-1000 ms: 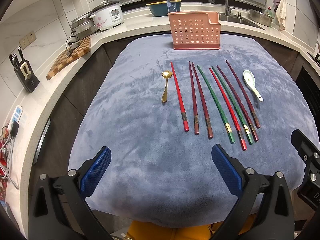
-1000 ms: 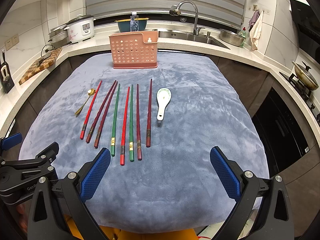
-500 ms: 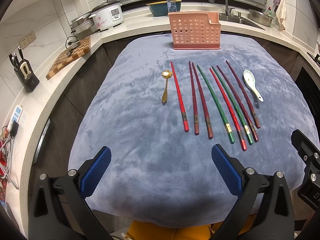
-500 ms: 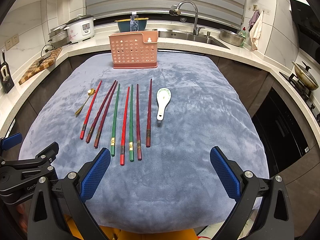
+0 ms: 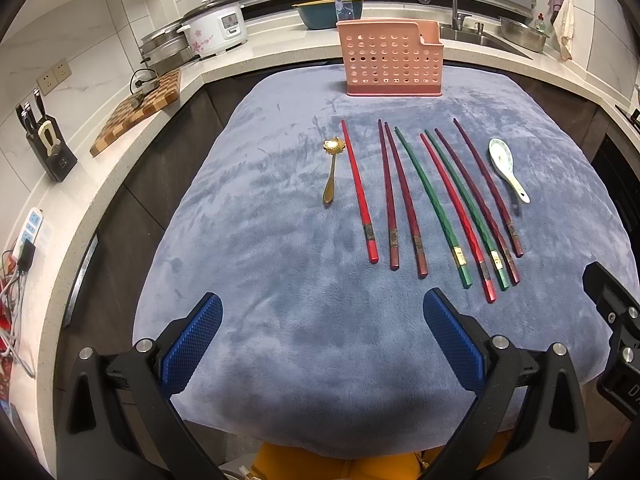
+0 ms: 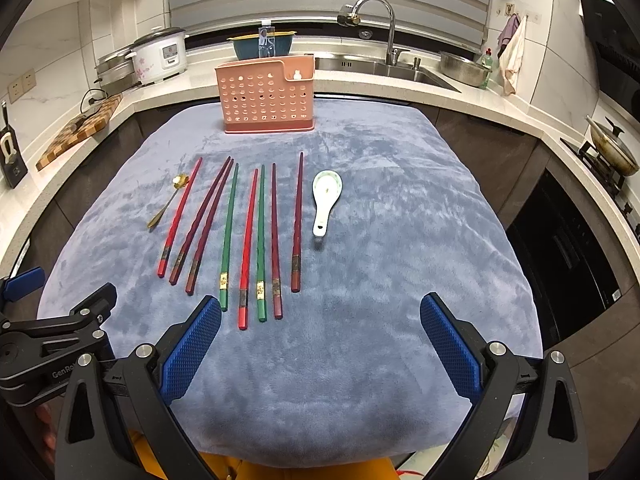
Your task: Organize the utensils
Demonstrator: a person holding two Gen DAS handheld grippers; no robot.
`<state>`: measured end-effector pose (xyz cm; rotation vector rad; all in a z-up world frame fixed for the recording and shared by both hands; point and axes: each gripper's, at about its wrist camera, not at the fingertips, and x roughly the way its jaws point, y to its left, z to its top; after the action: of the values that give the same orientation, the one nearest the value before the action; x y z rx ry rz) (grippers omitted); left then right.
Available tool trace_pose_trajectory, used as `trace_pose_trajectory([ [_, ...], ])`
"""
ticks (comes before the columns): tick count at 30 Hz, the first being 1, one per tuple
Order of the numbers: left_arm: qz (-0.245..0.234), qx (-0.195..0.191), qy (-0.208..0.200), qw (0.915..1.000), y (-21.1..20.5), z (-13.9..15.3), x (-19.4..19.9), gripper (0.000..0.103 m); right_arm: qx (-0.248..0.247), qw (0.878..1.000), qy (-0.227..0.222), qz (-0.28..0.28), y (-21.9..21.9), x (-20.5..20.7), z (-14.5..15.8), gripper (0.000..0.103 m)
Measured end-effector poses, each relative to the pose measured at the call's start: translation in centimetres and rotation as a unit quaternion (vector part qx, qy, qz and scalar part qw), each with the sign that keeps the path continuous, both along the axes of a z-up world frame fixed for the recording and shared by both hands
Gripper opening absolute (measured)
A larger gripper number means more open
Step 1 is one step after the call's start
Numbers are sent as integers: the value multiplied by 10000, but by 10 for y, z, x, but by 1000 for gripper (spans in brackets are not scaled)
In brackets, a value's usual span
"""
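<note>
Several red, maroon and green chopsticks (image 5: 440, 200) (image 6: 248, 240) lie side by side on a grey-blue cloth (image 5: 280, 240) (image 6: 400, 220). A gold spoon (image 5: 332, 168) (image 6: 168, 200) lies to their left, a white ceramic spoon (image 5: 506, 168) (image 6: 326, 200) to their right. A pink perforated utensil holder (image 5: 394, 62) (image 6: 266, 96) stands upright at the cloth's far edge. My left gripper (image 5: 322, 344) and right gripper (image 6: 320, 348) are both open and empty, hovering over the cloth's near edge, short of the chopstick ends.
A rice cooker (image 5: 214, 30), a wooden cutting board (image 5: 140, 110) and a knife block (image 5: 48, 148) stand on the counter to the left. A sink with tap (image 6: 384, 40) is behind the holder. A stove with a pan (image 6: 612, 148) is at the right.
</note>
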<state>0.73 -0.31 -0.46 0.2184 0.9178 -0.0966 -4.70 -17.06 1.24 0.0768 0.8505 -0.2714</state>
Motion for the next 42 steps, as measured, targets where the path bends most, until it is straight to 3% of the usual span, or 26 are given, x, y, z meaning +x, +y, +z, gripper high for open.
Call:
trace_pose_trajectory([
  [7, 201, -163, 261, 9993, 16, -12, 27, 96, 137, 9997, 107, -152, -19, 12, -13, 96],
  [15, 550, -531, 350, 9965, 39, -22, 85, 96, 300, 9992, 73, -241, -42, 49, -27, 96],
  [21, 609, -709, 438, 9947, 39, -36, 124, 95, 804, 9957, 224, -395, -65, 96, -45, 79],
  [29, 459, -1115, 860, 9890, 35, -60, 155, 68, 1608, 9844, 478, -525, -82, 143, -77, 39],
  [32, 418, -1147, 913, 9883, 33, -66, 158, 65, 1695, 9827, 560, -485, -80, 149, -86, 32],
  [35, 325, -1188, 932, 9880, 32, -68, 159, 55, 1629, 9842, 525, -446, -77, 148, -88, 23],
  [37, 242, -1282, 936, 9870, 32, -68, 159, 40, 1758, 9822, 487, -439, -79, 147, -89, 15],
  [42, -31, -1495, 967, 9840, 25, -67, 159, 14, 1860, 9808, 431, -385, -82, 144, -87, 13],
])
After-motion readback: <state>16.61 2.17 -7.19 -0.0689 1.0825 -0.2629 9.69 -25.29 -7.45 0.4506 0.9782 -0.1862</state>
